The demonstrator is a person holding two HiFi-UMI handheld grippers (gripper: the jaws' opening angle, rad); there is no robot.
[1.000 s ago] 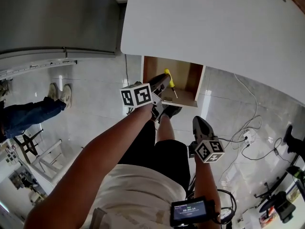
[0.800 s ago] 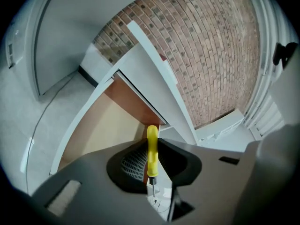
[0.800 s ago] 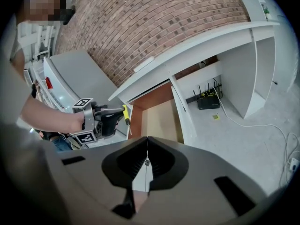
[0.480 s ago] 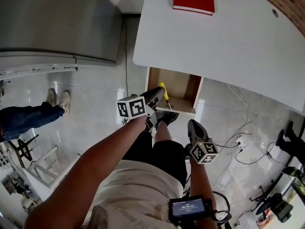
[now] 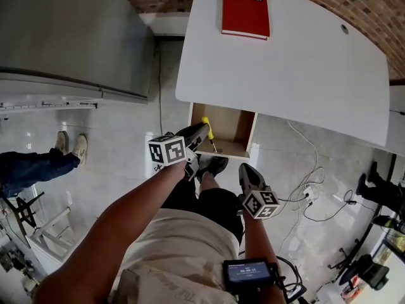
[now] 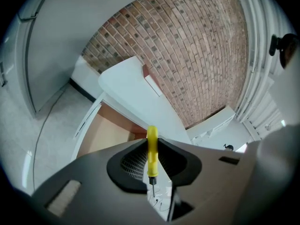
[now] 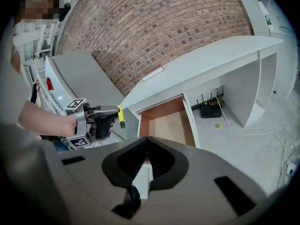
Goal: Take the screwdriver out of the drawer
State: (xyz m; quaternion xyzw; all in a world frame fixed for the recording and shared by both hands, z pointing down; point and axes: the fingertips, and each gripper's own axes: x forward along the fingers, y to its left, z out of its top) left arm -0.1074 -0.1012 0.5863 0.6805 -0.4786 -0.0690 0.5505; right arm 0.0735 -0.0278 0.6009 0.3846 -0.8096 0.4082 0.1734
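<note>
Left claw (image 6: 151,143): closed on the yellow handle of the screwdriver (image 6: 152,156); the tool stands upright between the pads, thin shaft pointing down.
Screwdriver's place: in the air in that grip. The head view shows it over the drawer's near left corner, and the right gripper view shows it held off to one side, raised above the drawer.
Right claw (image 7: 147,143): jaws together with nothing between them; it hangs lower, by the person's lap, well apart from the tool.
Drawer (image 5: 248,126): pulled out from under the white table (image 5: 304,68) and standing open; no other tool shows on its wooden floor.
Done: the pick-up and the lift out, judging by the tool sitting free of the drawer walls.
Left: little. The screwdriver is not yet set down anywhere, and the table top looks like the likeliest spot.
</note>
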